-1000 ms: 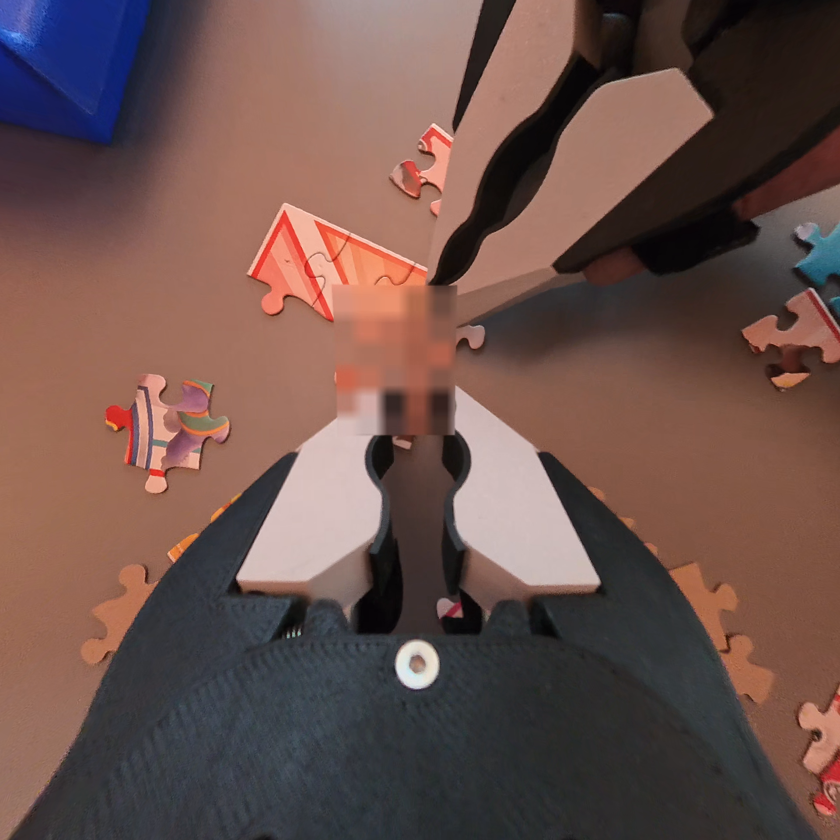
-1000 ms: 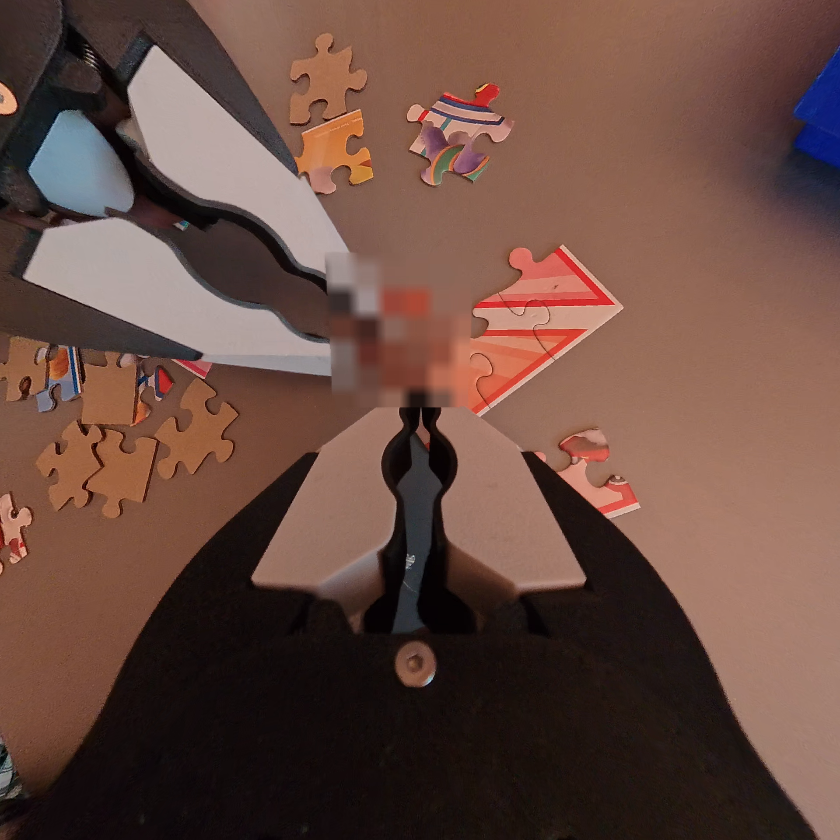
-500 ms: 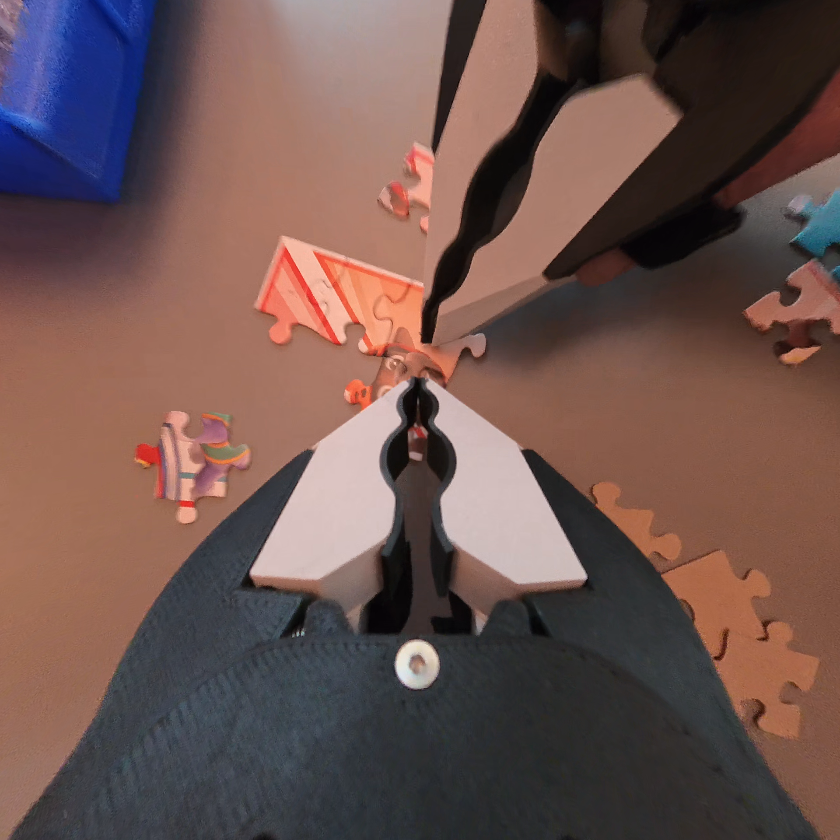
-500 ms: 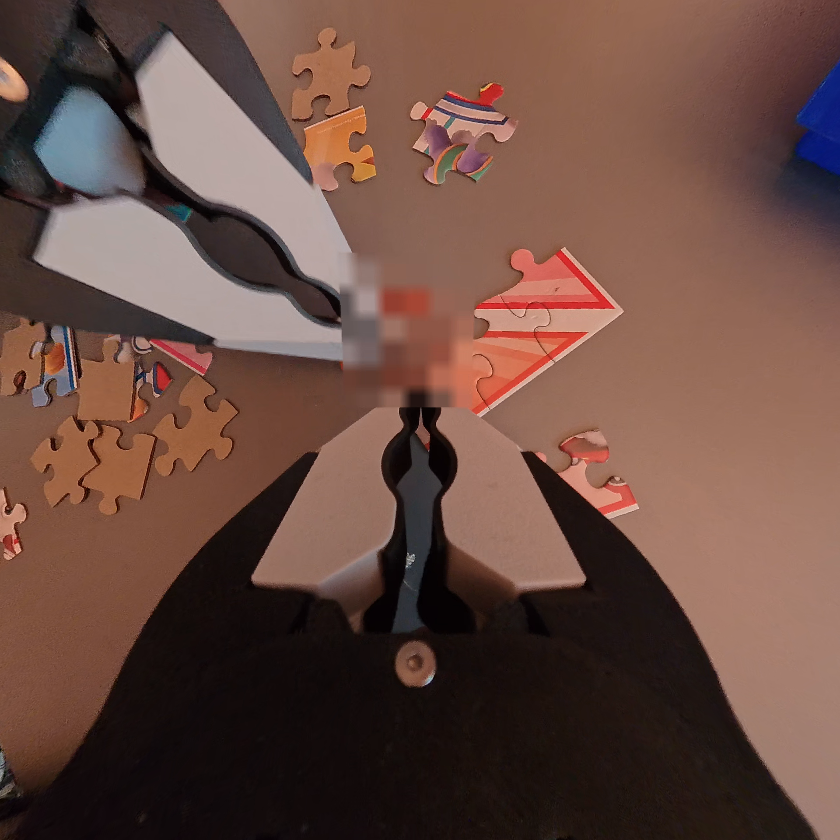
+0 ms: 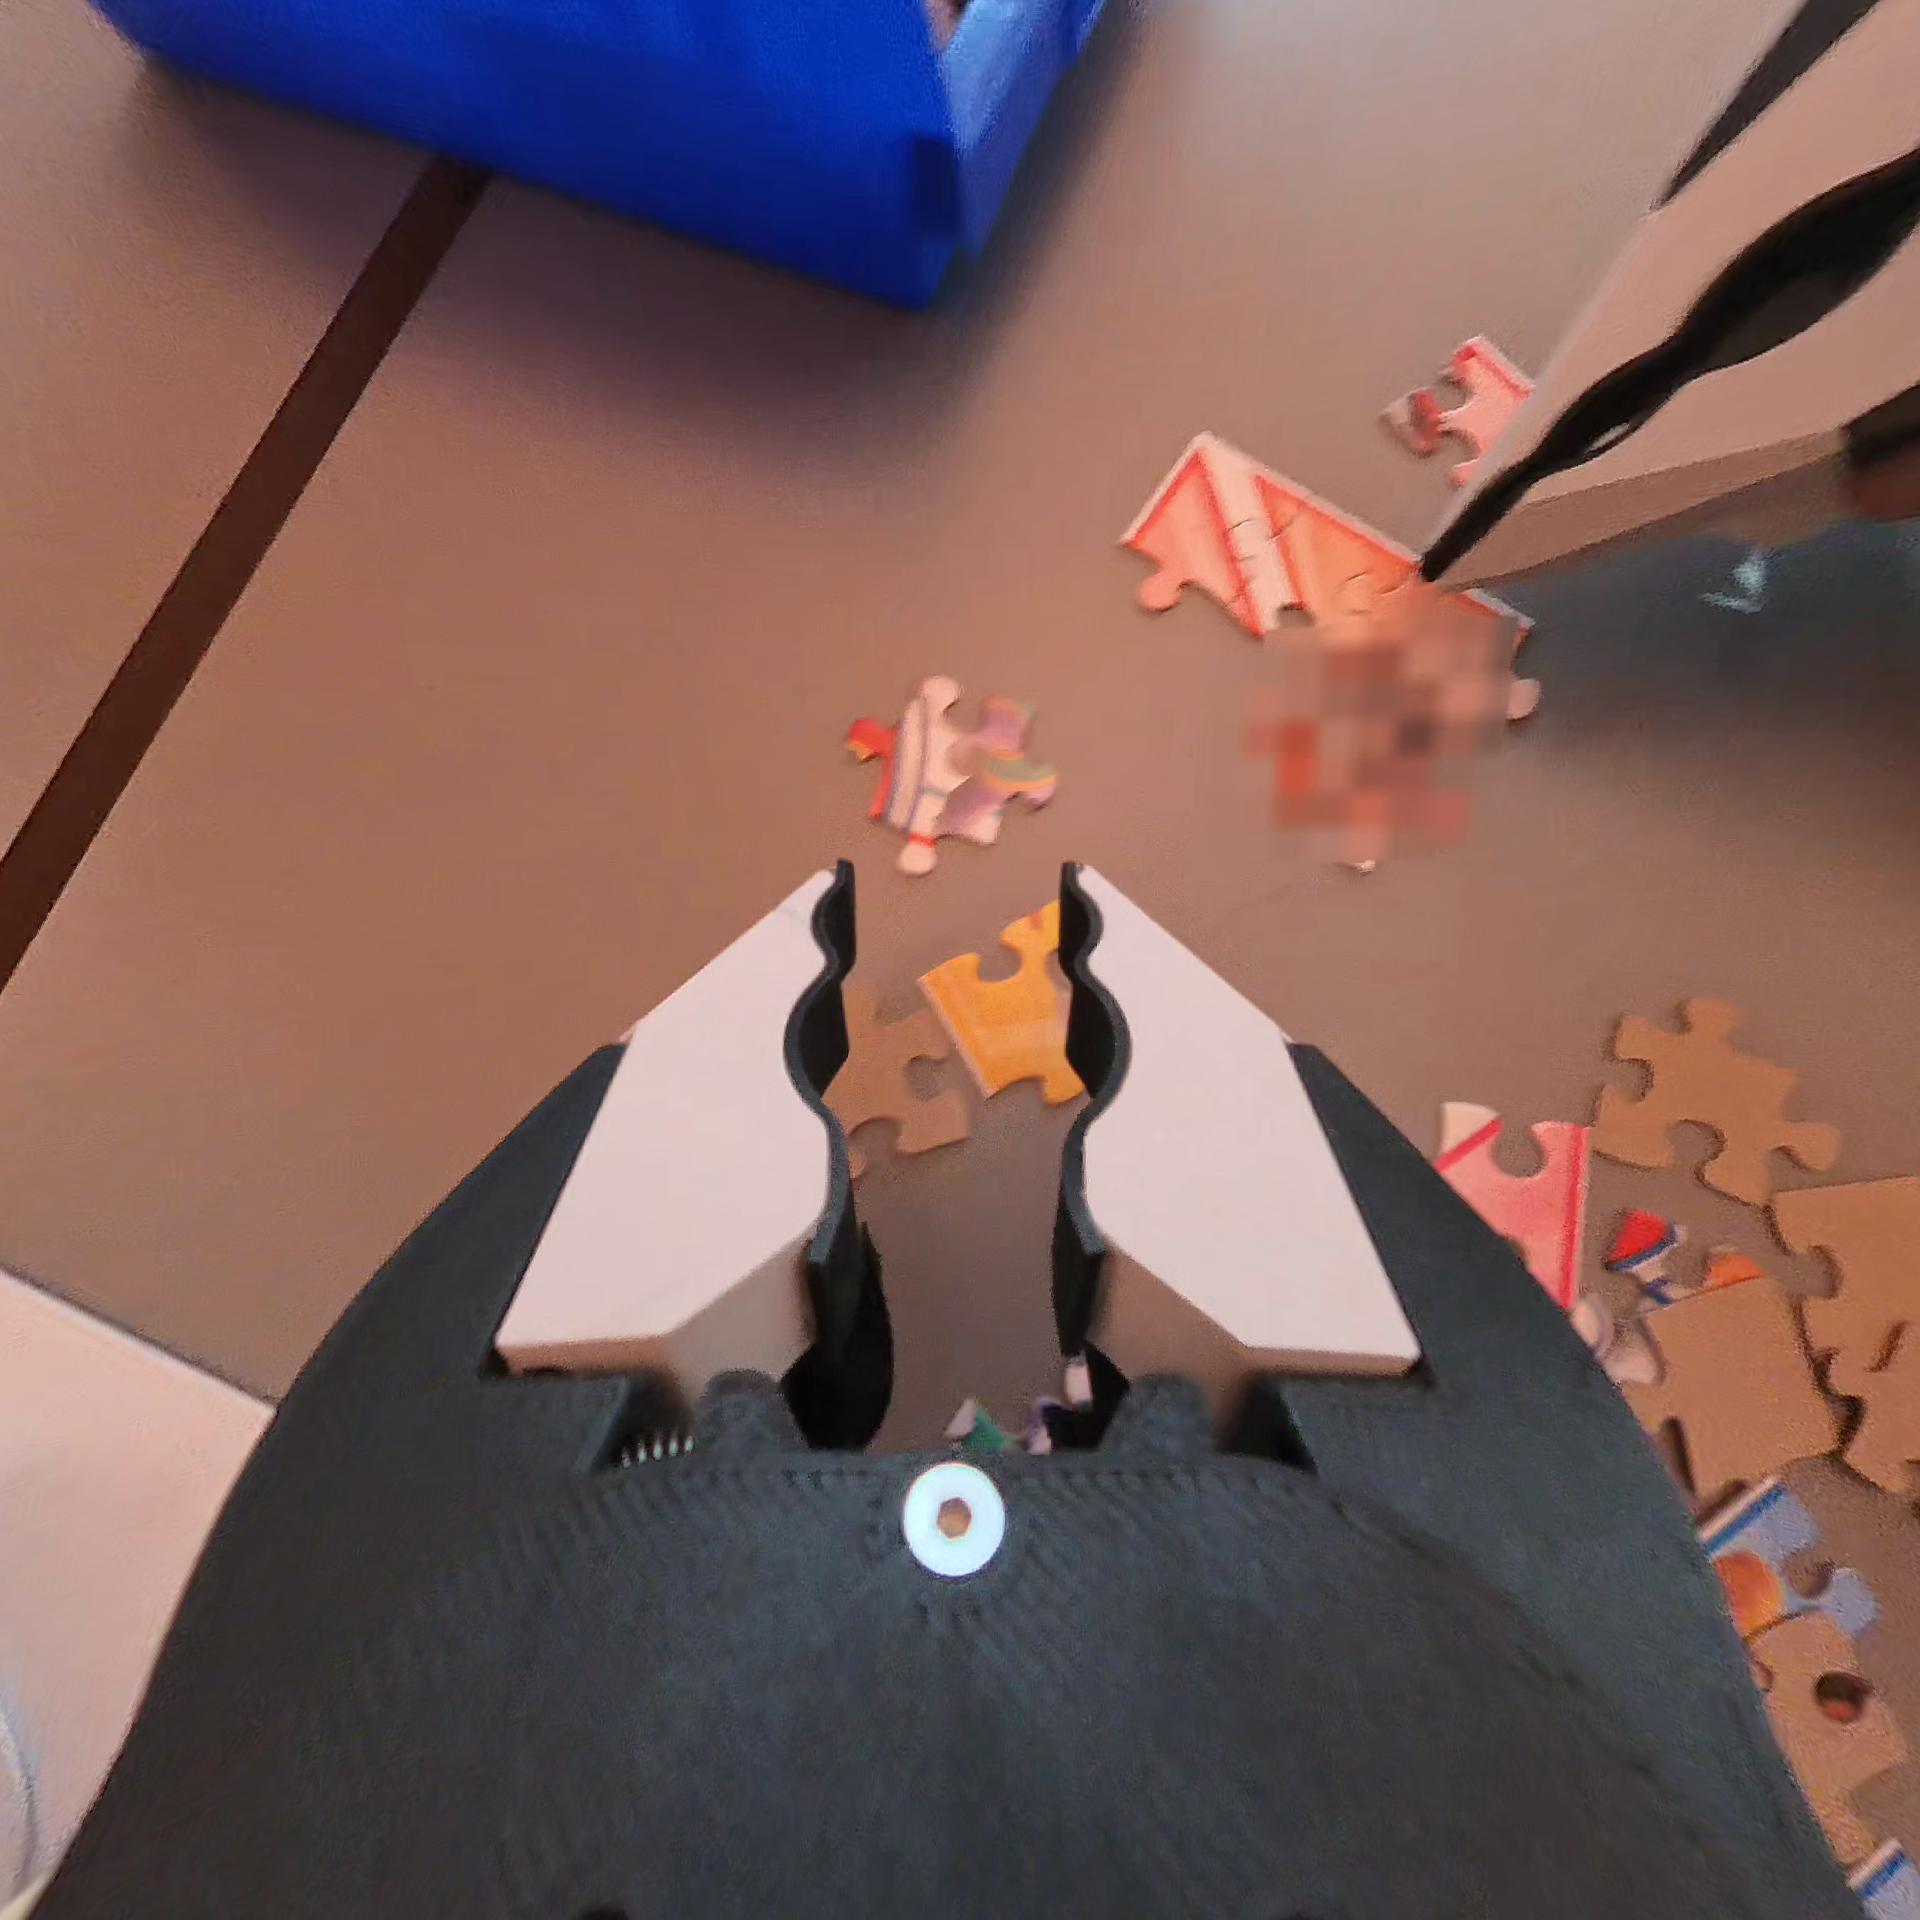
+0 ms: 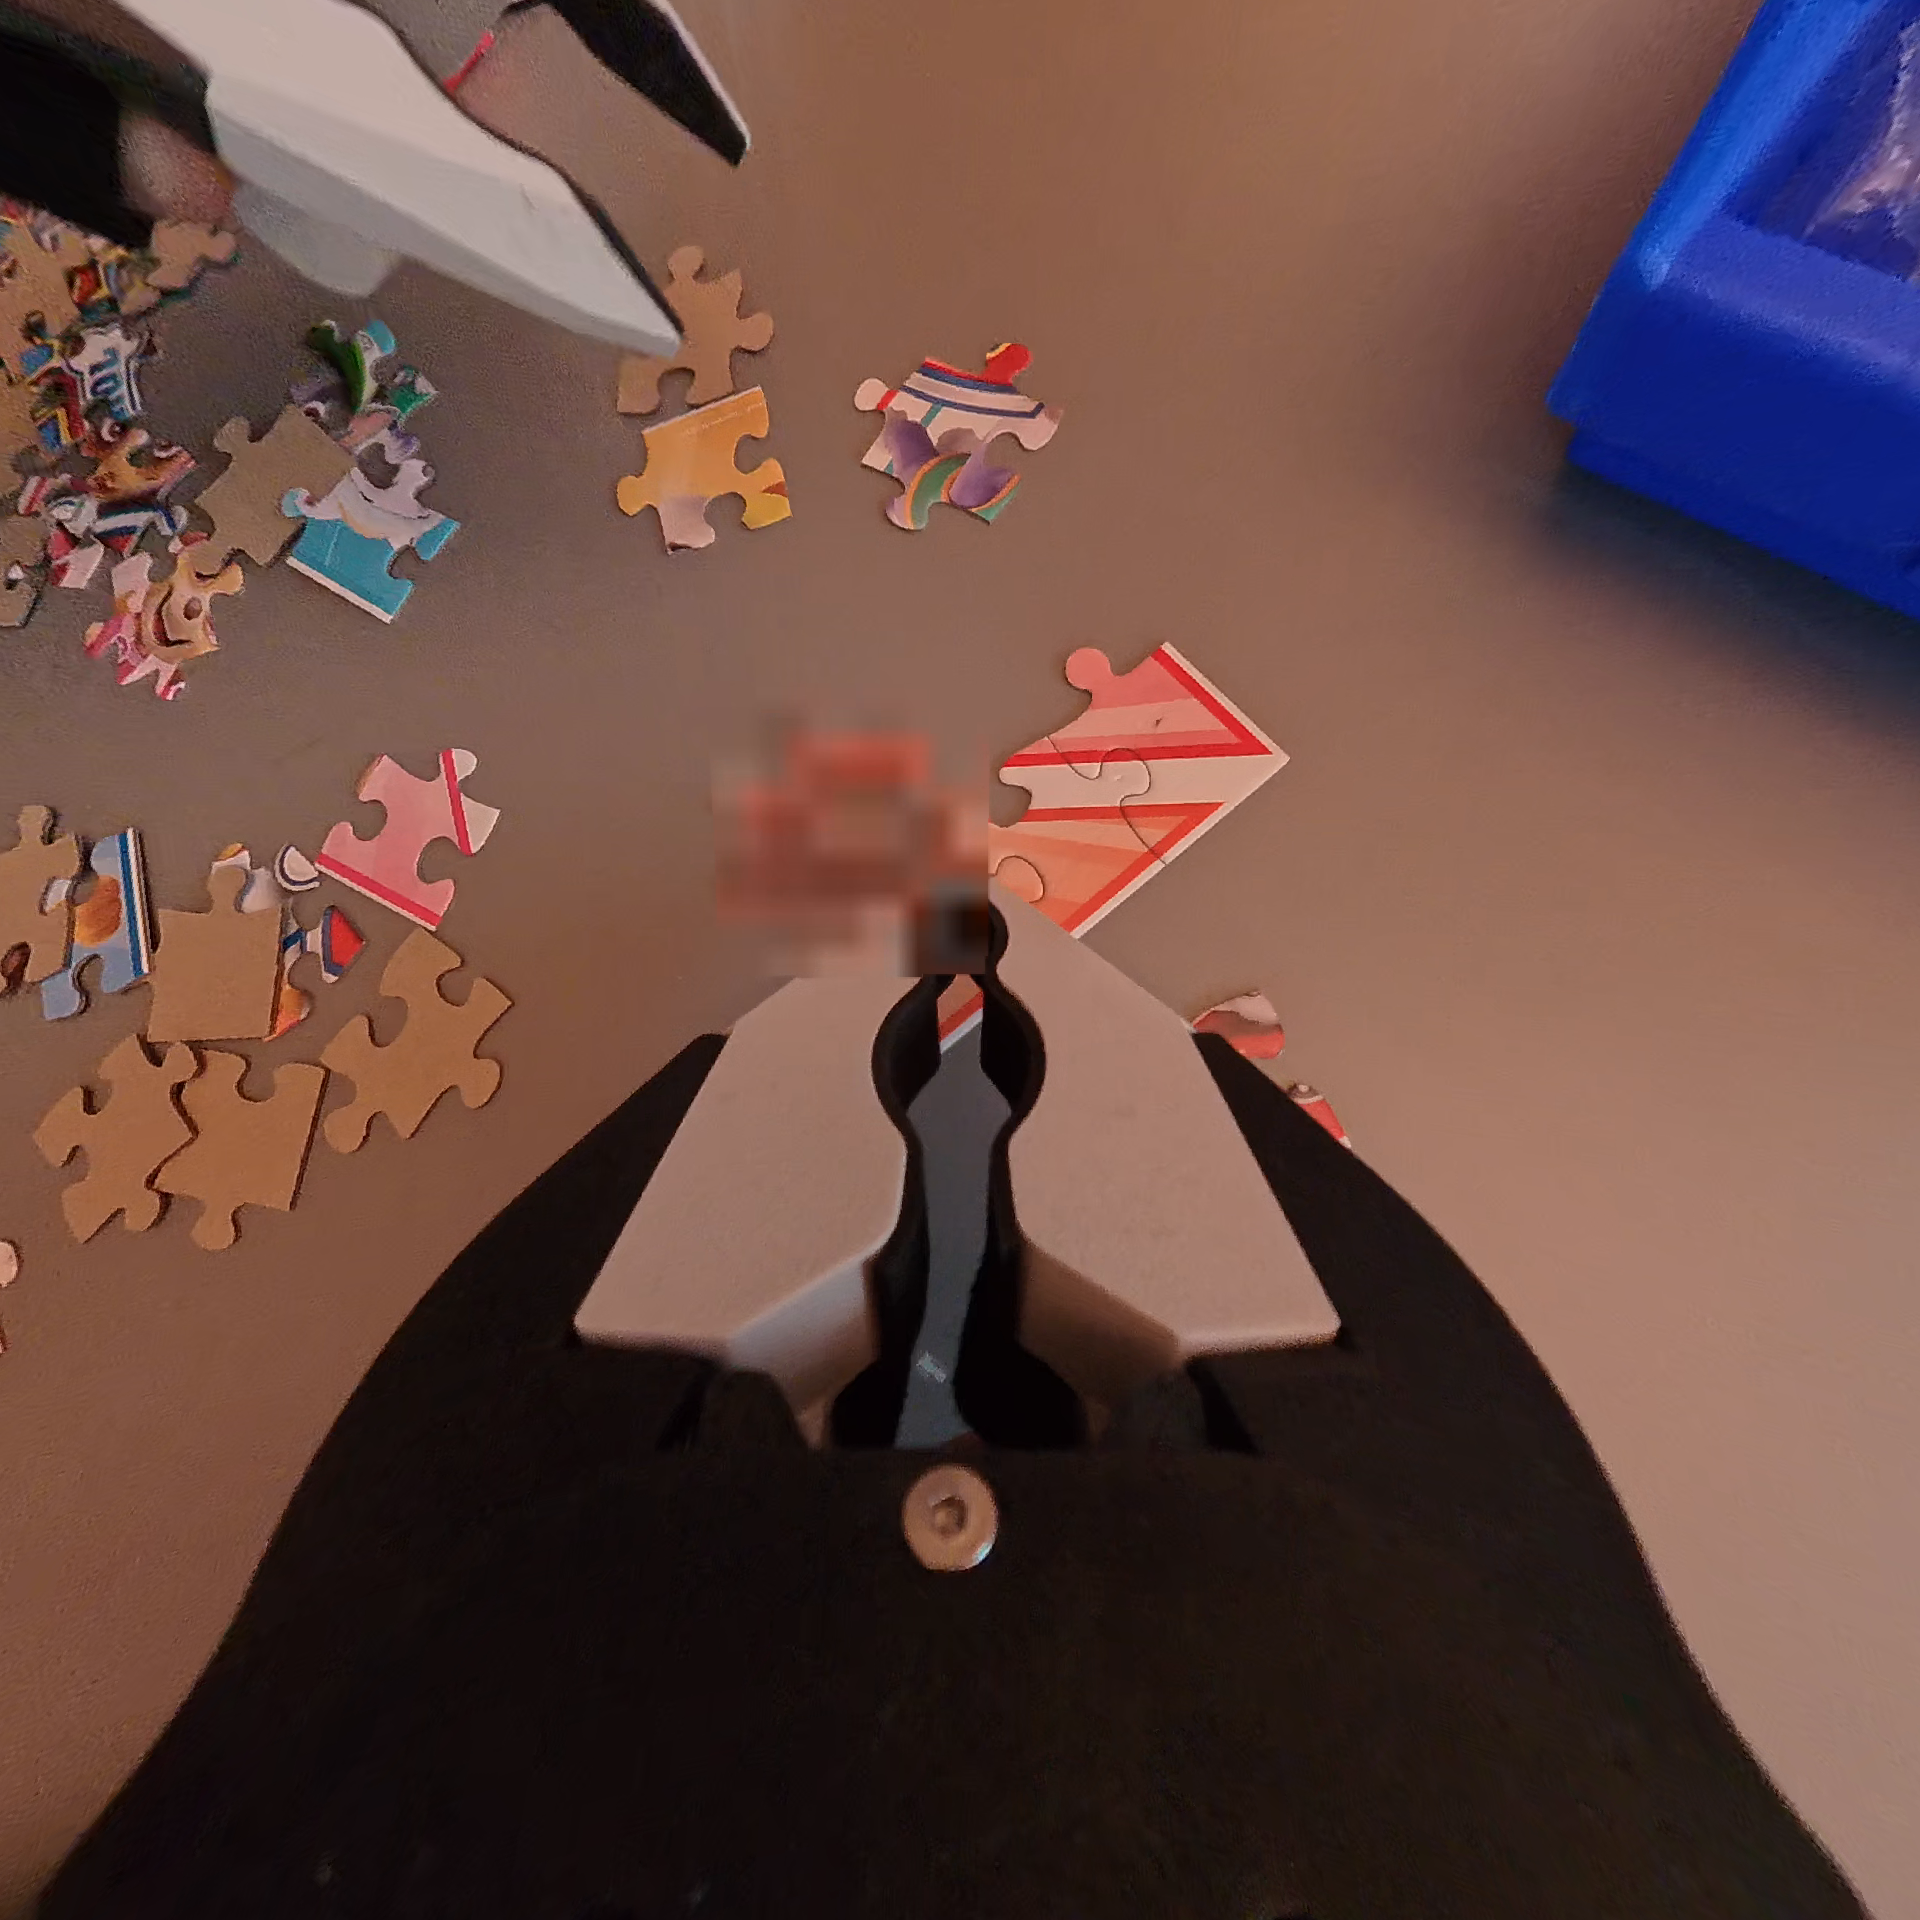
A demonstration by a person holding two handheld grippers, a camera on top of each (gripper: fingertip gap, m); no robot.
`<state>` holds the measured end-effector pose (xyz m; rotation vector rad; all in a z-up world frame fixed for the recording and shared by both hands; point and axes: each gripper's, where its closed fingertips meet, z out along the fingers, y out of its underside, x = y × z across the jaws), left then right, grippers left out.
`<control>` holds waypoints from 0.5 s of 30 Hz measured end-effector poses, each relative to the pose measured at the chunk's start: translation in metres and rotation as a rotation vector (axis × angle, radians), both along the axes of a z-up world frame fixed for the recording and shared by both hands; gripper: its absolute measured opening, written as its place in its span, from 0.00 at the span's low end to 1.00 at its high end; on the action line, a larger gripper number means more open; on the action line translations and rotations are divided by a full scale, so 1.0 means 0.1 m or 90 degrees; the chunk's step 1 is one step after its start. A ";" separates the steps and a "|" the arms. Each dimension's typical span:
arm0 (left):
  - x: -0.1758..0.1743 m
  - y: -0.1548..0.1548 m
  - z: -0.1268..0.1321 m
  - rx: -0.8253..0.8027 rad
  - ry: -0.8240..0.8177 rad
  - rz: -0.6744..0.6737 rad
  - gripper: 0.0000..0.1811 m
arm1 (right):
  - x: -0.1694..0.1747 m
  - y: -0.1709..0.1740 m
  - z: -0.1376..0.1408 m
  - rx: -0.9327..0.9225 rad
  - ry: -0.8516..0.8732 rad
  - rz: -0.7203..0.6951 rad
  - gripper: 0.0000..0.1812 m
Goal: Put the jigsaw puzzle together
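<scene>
The joined red-striped corner section (image 6: 1143, 790) lies flat on the brown table; it also shows in the left wrist view (image 5: 1247, 540). My right gripper (image 6: 977, 935) is shut, its tips resting on the section's near edge; a mosaic patch hides the contact. It shows at the upper right of the left wrist view (image 5: 1434, 566). My left gripper (image 5: 956, 883) is open and empty, held above a yellow piece (image 5: 1008, 1018) and a face-down brown piece (image 5: 904, 1081). It shows at the top left of the right wrist view (image 6: 712, 244). A purple striped piece (image 5: 956, 769) lies just beyond it.
A blue bin (image 5: 623, 104) stands at the far side, also in the right wrist view (image 6: 1766, 364). Several loose pieces are heaped at one side (image 6: 104, 468) (image 5: 1766, 1247). A pink piece (image 6: 410, 831) and a small red piece (image 6: 1242, 1023) lie near the section. Across from one pair of fingers to the other is roughly 12 cm.
My left gripper has opened and drawn back from the joined section, toward the loose yellow and brown pieces. My right gripper has stayed shut at the section's edge.
</scene>
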<state>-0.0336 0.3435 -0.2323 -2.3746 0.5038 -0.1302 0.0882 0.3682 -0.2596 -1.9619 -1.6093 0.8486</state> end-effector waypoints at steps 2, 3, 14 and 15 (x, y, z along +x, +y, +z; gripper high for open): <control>-0.11 -0.01 -0.07 -0.018 0.003 0.009 0.23 | 0.00 0.00 0.00 0.004 -0.002 0.002 0.00; -0.14 -0.04 -0.15 -0.038 0.016 0.006 0.25 | 0.00 0.00 0.00 0.005 -0.001 0.002 0.00; 0.07 -0.24 -0.45 -0.084 0.009 -0.075 0.20 | -0.02 -0.02 -0.02 0.004 -0.004 0.011 0.00; 0.08 -0.24 -0.45 -0.081 0.010 -0.075 0.20 | -0.02 -0.02 -0.02 0.005 -0.003 0.011 0.00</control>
